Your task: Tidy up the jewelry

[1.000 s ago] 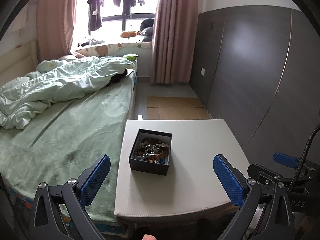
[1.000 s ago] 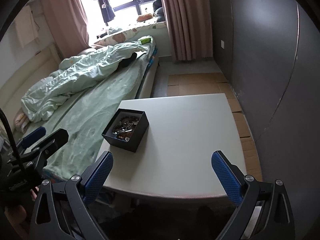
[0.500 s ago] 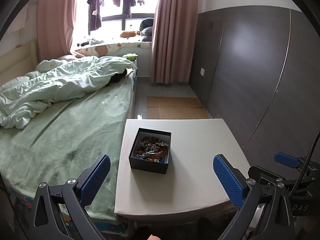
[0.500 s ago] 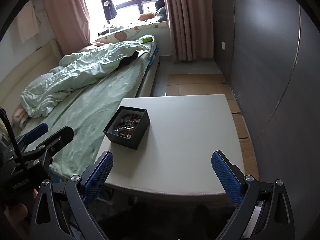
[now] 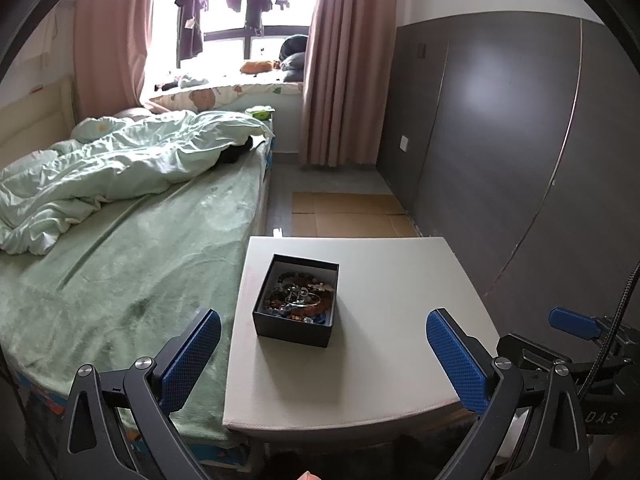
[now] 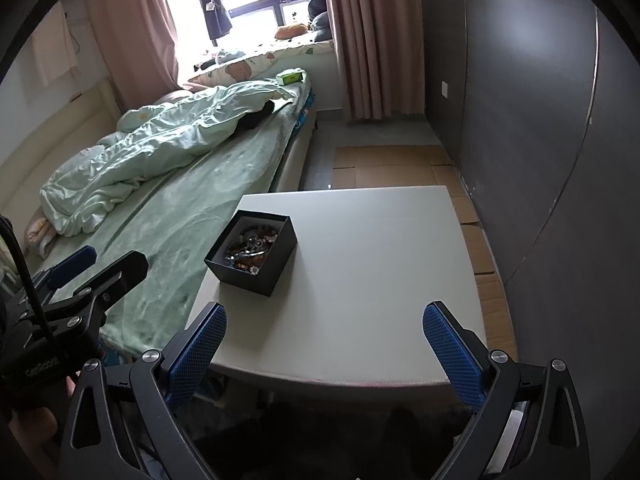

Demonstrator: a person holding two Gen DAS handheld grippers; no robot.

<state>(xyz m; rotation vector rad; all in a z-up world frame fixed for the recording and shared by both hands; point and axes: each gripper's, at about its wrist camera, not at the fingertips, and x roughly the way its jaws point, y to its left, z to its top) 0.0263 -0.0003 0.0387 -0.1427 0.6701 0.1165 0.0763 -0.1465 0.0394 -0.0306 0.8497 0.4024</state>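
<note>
A black open box (image 5: 296, 304) (image 6: 252, 258) stands on the left part of a white table (image 5: 384, 320) (image 6: 360, 280). Inside lies a tangled heap of jewelry (image 5: 298, 296) (image 6: 250, 245): bead bracelets and metal pieces. My left gripper (image 5: 320, 344) hangs open in front of the table's near edge, nothing between its blue pads. My right gripper (image 6: 324, 336) is open too, held over the table's near edge, to the right of the box. Each gripper shows at the edge of the other's view.
A bed (image 5: 120, 264) with a green sheet and rumpled quilt (image 5: 120, 168) butts against the table's left side. A dark panelled wall (image 5: 520, 140) runs along the right. Cardboard sheets (image 5: 348, 216) cover the floor beyond the table, before pink curtains (image 5: 344, 80).
Both views have drifted slightly; the box sits a little higher in the right wrist view. Both grippers stay open and empty.
</note>
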